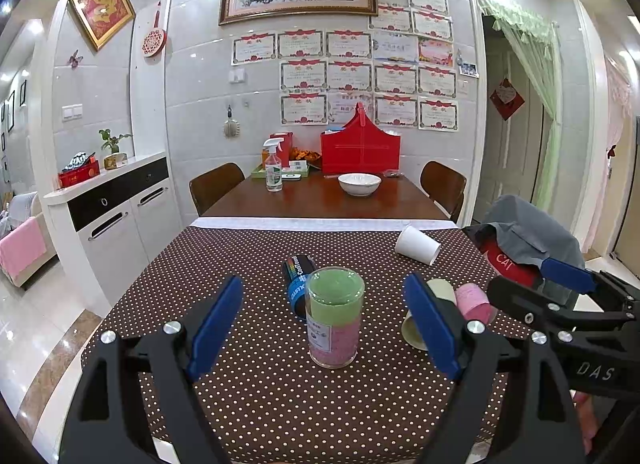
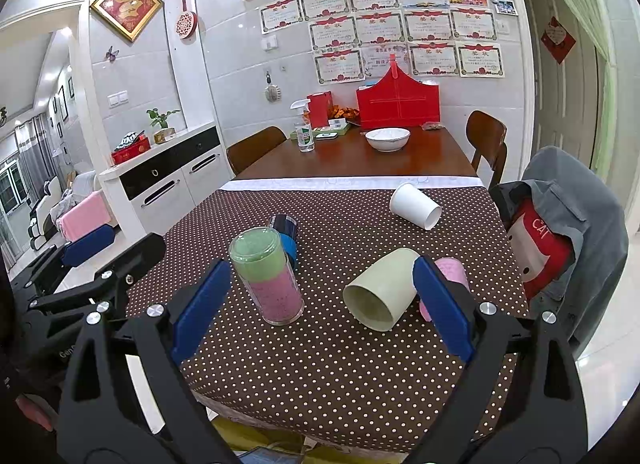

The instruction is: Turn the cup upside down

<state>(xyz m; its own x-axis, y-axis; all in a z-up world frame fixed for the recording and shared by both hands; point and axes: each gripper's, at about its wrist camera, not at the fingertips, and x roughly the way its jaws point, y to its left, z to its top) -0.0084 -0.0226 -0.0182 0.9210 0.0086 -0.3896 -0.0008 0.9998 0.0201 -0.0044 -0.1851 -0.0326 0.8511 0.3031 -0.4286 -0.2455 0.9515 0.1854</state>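
Observation:
A pale green cup (image 2: 382, 290) lies on its side on the dotted tablecloth, mouth toward me; it shows partly hidden in the left wrist view (image 1: 420, 324). A pink cup (image 2: 450, 270) lies behind it. A white paper cup (image 2: 416, 206) lies on its side farther back (image 1: 418, 244). My right gripper (image 2: 320, 308) is open, empty, just short of the green cup and a jar. My left gripper (image 1: 324, 324) is open, empty, with the jar between its blue pads.
A clear jar (image 1: 335, 316) of green and pink grains stands upright mid-cloth (image 2: 267, 274). A dark blue can (image 1: 297, 278) lies behind it. A white bowl (image 1: 359, 183), spray bottle (image 1: 273, 168) and red basket (image 1: 360, 144) stand far back. A chair with a grey jacket (image 2: 568, 216) is at right.

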